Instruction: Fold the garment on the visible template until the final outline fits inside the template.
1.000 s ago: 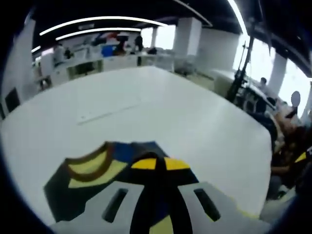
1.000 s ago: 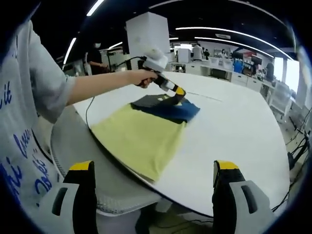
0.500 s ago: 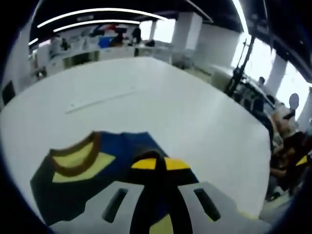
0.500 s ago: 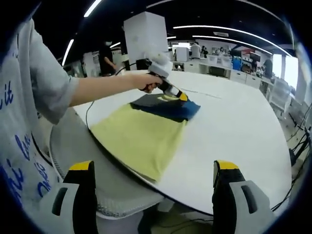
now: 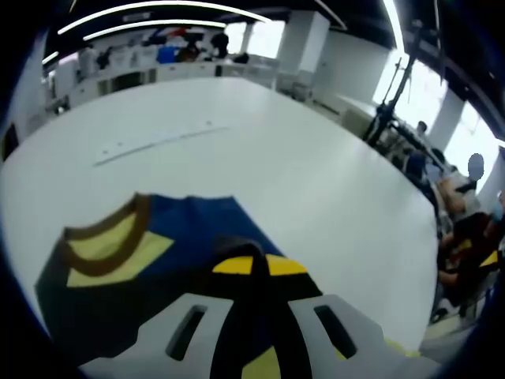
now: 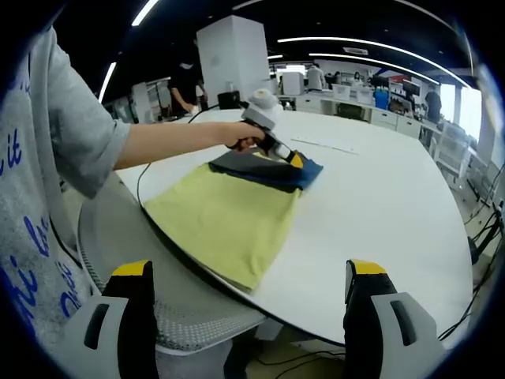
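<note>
The garment [image 6: 221,217] lies at the near edge of the round white table [image 6: 379,213]: a yellow body with a dark blue upper part [image 6: 264,170] folded over it. In the left gripper view the blue cloth [image 5: 189,237] shows a yellow patch and a brown collar [image 5: 106,229]. My left gripper [image 5: 251,264] has its yellow tips pressed together on that blue cloth. In the right gripper view a person's hand holds the left gripper [image 6: 293,160] at the blue part's far edge. My right gripper [image 6: 248,272] hangs off the table's near side, open and holding nothing.
A faint straight marking [image 5: 158,140] runs across the table beyond the garment. A grey mesh chair [image 6: 158,316] sits under the table's near edge. A tripod [image 5: 387,118] and seated people [image 5: 454,205] are past the far side, with desks behind.
The left gripper has sunk lower and closer to the table with the blue cloth, which now looks larger in its view. The right gripper has stayed open and hardly moved.
</note>
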Demonstrator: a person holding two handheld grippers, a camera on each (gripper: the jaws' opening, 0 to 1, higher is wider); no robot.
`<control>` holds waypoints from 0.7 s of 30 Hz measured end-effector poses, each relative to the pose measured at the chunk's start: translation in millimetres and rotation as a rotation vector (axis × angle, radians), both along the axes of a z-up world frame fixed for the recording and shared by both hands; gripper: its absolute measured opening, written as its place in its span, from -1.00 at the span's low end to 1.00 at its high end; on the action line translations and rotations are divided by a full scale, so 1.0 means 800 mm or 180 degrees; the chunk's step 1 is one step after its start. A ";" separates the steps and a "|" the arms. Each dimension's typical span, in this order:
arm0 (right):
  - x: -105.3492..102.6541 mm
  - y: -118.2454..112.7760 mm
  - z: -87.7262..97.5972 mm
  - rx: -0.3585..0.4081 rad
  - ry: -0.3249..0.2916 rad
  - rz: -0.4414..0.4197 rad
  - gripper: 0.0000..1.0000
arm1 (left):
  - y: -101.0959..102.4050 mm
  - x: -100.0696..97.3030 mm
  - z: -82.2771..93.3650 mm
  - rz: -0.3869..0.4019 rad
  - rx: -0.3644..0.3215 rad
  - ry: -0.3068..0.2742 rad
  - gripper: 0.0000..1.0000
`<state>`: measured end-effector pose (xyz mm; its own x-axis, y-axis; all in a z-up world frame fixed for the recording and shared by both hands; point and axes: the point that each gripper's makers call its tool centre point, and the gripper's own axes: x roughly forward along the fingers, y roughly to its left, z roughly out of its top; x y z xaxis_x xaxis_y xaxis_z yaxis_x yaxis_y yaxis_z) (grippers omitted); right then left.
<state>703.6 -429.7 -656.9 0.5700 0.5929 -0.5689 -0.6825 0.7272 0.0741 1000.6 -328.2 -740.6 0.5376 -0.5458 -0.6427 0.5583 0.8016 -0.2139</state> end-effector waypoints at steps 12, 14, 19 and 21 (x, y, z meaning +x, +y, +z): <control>-0.002 0.000 -0.002 -0.0014 0.0012 0.0017 1.00 | -0.011 -0.010 -0.007 -0.0055 0.0036 -0.0020 -0.80; -0.004 0.000 -0.002 -0.0020 0.0014 0.0024 1.00 | -0.014 -0.012 -0.006 -0.0062 0.0036 -0.0030 -0.76; -0.006 0.002 -0.001 -0.0022 -0.0001 0.0060 1.00 | -0.018 -0.017 0.000 -0.0095 0.0023 -0.0056 -0.71; -0.006 0.003 0.000 -0.0024 -0.0011 0.0078 1.00 | -0.019 -0.017 0.000 -0.0135 0.0030 -0.0040 -0.70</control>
